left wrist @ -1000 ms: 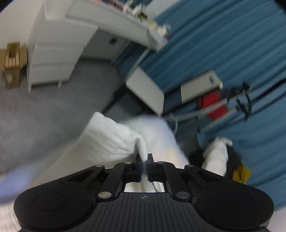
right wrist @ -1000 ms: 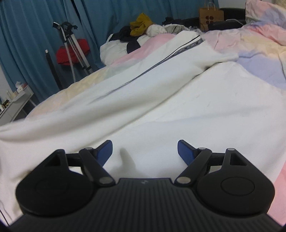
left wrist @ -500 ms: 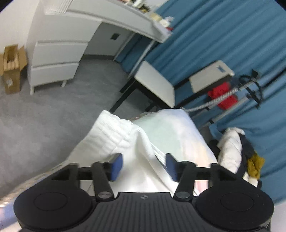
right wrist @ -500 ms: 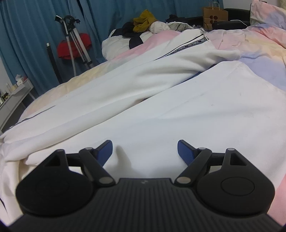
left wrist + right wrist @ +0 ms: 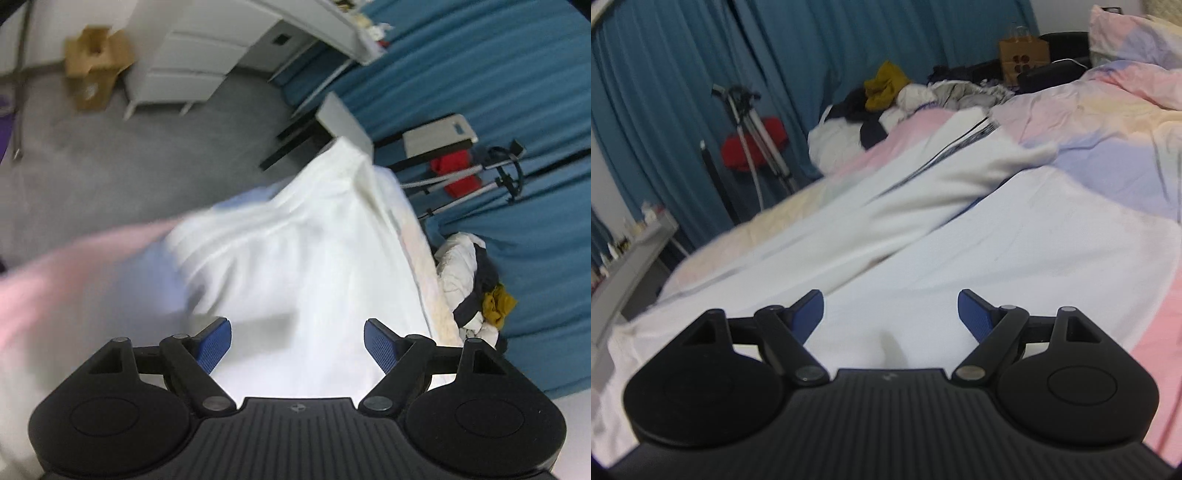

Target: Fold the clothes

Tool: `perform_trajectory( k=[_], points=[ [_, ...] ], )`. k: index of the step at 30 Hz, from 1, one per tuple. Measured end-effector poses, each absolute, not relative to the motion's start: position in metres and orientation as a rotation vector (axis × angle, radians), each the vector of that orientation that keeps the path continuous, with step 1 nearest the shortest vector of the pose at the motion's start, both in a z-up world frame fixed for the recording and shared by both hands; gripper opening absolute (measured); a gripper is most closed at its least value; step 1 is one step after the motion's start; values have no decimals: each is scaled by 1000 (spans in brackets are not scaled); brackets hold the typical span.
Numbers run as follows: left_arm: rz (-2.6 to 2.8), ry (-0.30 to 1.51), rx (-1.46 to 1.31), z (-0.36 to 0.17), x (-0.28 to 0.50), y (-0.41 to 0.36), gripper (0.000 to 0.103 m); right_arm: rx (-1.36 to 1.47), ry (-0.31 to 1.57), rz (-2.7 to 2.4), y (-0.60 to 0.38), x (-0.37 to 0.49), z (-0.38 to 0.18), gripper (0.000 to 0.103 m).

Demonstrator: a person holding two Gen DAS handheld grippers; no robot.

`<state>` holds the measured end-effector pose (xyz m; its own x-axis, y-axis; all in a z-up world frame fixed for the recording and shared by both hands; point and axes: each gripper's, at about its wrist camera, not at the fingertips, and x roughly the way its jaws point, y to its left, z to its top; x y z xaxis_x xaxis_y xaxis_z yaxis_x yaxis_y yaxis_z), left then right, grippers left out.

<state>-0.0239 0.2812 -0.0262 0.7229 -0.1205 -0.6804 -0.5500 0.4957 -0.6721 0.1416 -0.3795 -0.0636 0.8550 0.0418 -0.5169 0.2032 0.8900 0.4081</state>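
1. Left gripper [image 5: 297, 345]: jaws opening, nothing pinched; hovering over the white garment [image 5: 314, 258] to free it on the bed [image 5: 1108, 147];
2. Right gripper [image 5: 890, 317]: spread, empty, above the garment's near part; probably poised for the next fold.

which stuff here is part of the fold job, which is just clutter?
Job: white garment spread on the bed; left gripper, jaws opening, nothing between them; right gripper, open and empty.

Clutter: clothes pile, paper bag, tripod, cardboard box, drawers.
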Motion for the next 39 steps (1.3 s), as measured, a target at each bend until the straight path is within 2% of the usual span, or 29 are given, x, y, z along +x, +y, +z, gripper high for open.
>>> perform_trajectory(
  k=[7, 12, 18, 32, 35, 39],
  points=[
    [263, 761, -1184, -72, -57, 289, 81, 572, 491, -162, -435, 113, -46, 81],
    [141, 768, -1225, -83, -55, 289, 81, 506, 551, -311, -469, 102, -54, 81],
    [78, 800, -1212, -86, -51, 277, 81, 770, 586, -315, -508, 100, -79, 81],
    [128, 798, -1222, -86, -45, 271, 80, 1192, 500, -439, -583, 53, -124, 83],
    [130, 799, -1217, -85, -43, 270, 80, 1258, 499, -433, -594, 50, -140, 79],
    [125, 787, -1244, -87, -42, 272, 80, 1315, 479, -381, -599, 57, -152, 68]
  ],
)
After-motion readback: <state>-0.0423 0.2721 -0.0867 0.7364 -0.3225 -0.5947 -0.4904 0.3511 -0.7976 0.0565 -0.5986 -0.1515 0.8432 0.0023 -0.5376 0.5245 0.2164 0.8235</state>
